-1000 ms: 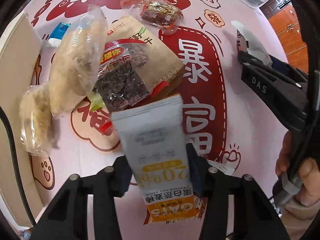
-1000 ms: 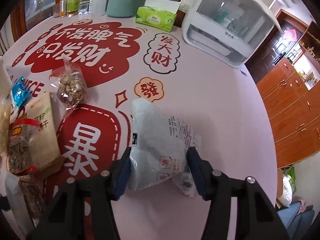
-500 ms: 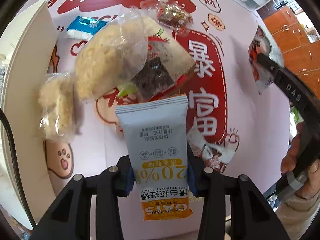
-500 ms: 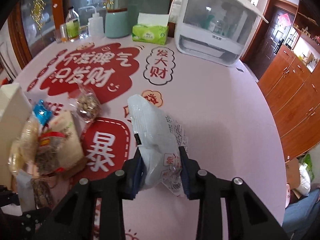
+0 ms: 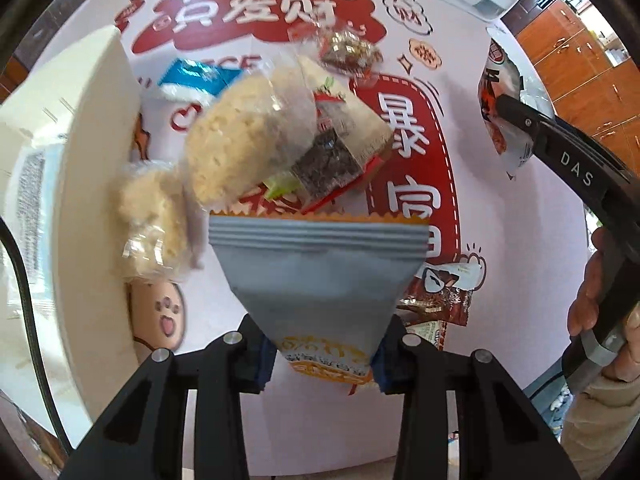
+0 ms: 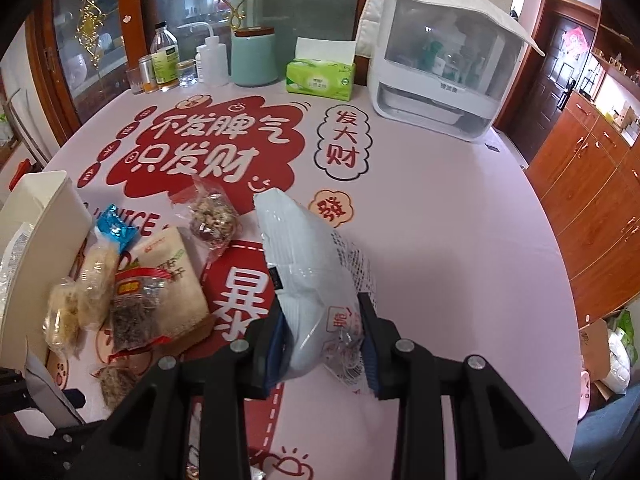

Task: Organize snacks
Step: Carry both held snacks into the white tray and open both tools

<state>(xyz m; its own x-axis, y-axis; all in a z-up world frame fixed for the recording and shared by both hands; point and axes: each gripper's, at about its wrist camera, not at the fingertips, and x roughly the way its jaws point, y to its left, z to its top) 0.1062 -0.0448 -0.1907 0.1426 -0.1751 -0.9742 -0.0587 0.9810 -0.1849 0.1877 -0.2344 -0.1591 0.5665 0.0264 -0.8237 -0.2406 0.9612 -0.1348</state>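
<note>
My left gripper (image 5: 322, 354) is shut on a grey and orange oat bar packet (image 5: 320, 276) and holds it above the table. My right gripper (image 6: 324, 344) is shut on a white plastic snack bag (image 6: 316, 280), also lifted; the bag shows in the left wrist view (image 5: 506, 120). On the table lie two rice-puff packets (image 5: 244, 140), a seed and paper packet pile (image 5: 332, 152), a blue packet (image 5: 196, 80), a nut bar packet (image 5: 348, 54) and a brown packet (image 5: 436, 300). A white storage box (image 5: 64, 184) stands at the left.
At the table's far edge stand a tissue box (image 6: 320, 78), a teal jar (image 6: 254, 56), several bottles (image 6: 164, 60) and a white appliance (image 6: 444, 68). Wooden cabinets (image 6: 600, 200) stand to the right. The person's hand (image 5: 596, 300) holds the right gripper.
Both grippers have risen with their packets, so more of the table shows. The oat bar packet has tilted so its grey back and top seal face the camera.
</note>
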